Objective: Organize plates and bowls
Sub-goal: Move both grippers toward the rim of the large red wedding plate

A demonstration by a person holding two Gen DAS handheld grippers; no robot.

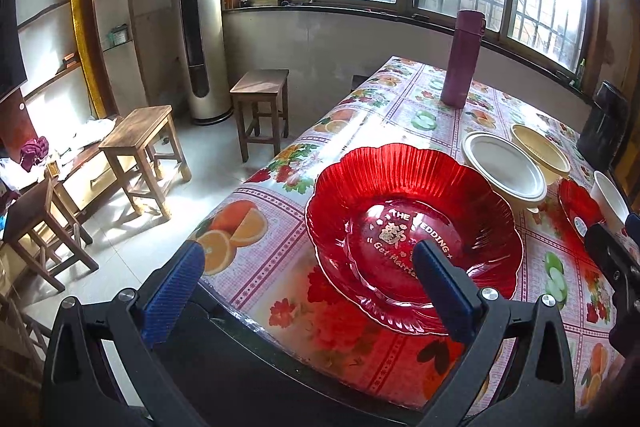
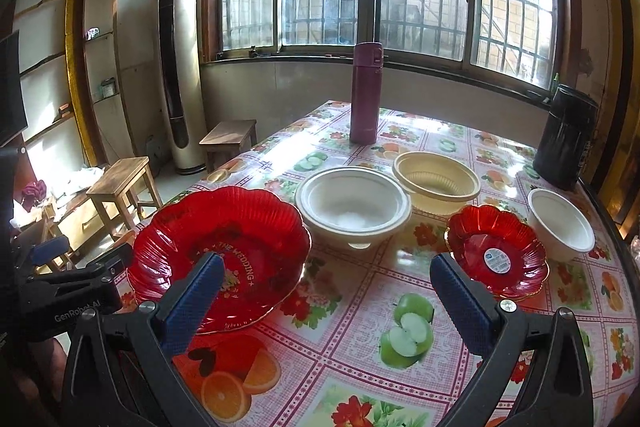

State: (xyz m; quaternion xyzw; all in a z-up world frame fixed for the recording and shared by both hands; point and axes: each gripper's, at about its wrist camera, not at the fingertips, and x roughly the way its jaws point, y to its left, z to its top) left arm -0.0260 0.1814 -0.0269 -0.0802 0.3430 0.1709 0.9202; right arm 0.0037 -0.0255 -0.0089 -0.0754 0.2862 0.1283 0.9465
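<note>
A large red scalloped plate (image 2: 218,257) with gold lettering is seen lying flat on the counter (image 2: 360,307), near its left edge. Just beside it, toward the window, a white bowl (image 2: 354,205) is set, and a cream ribbed bowl (image 2: 436,183) sits close beside that one. Farther right of the large plate, a small red plate (image 2: 496,255) bearing a round sticker is placed, with a smaller white bowl (image 2: 560,223) just beside it at the counter's right edge. Beyond the bowls, a purple flask (image 2: 366,93) stands upright.

The left hand-held gripper (image 1: 310,263) is held over the near rim of the large plate, its jaws spread wide and empty. The right hand-held gripper (image 2: 326,271) is held above the counter between the two red plates, likewise spread wide with nothing grasped.
</note>
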